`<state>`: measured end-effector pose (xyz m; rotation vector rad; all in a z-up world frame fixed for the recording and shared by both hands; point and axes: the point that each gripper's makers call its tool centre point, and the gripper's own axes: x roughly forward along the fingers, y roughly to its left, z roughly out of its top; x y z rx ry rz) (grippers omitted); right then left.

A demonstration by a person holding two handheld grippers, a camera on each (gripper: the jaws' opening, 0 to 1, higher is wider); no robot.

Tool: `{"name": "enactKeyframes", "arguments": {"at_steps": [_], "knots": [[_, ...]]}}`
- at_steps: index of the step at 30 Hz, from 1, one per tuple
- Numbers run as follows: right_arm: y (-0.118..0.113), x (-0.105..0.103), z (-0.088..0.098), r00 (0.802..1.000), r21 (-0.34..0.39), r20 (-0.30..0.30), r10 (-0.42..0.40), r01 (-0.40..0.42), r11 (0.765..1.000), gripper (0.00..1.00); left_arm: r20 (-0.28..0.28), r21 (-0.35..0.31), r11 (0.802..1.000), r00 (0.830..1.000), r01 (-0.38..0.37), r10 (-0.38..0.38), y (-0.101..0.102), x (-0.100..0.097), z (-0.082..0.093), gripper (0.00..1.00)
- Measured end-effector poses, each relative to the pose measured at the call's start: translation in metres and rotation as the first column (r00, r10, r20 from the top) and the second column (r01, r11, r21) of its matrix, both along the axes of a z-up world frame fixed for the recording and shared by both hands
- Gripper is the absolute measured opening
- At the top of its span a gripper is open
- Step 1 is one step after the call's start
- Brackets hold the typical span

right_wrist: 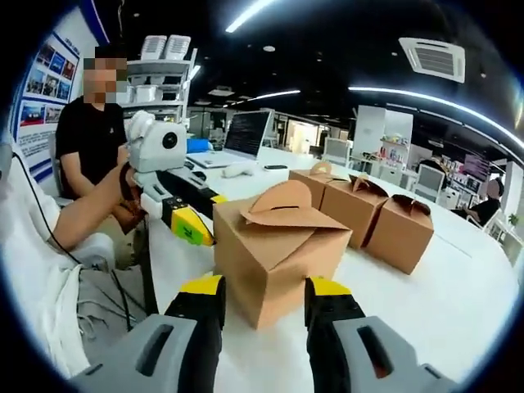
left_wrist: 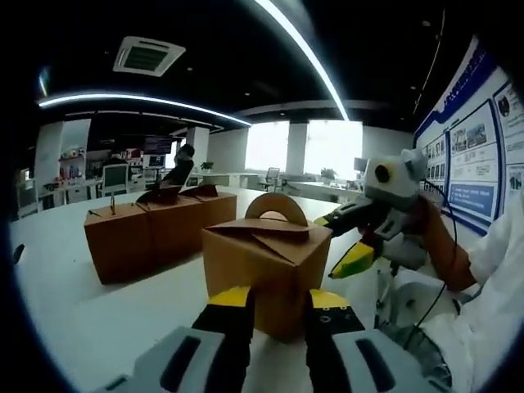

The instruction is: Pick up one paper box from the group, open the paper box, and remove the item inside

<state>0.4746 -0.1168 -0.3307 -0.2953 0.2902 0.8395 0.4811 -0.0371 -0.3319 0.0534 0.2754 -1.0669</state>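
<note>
A big white table (left_wrist: 74, 319) is carrying a row of brown paper boxes (left_wrist: 155, 229) farther back, and one brown paper box with a round handle (left_wrist: 266, 258) is sitting alone near the table's near edge. The left gripper (left_wrist: 277, 304) and right gripper (right_wrist: 260, 293) are both spreading their jaws wide, holding nothing. The lone box is looking light and thin and easy to squash, so I would be pinching it softly by its flat sides or the handle.
</note>
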Motion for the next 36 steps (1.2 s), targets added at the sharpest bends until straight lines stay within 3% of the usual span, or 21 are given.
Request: {"name": "enactKeyframes", "arguments": {"at_steps": [36], "knots": [[0.009,-0.003,-0.002,1.0,-0.031,0.009,-0.002,0.002,1.0,0.44,0.009,0.026,0.999,1.0,0.023,-0.023,0.002,-0.006,0.0,0.26]]}}
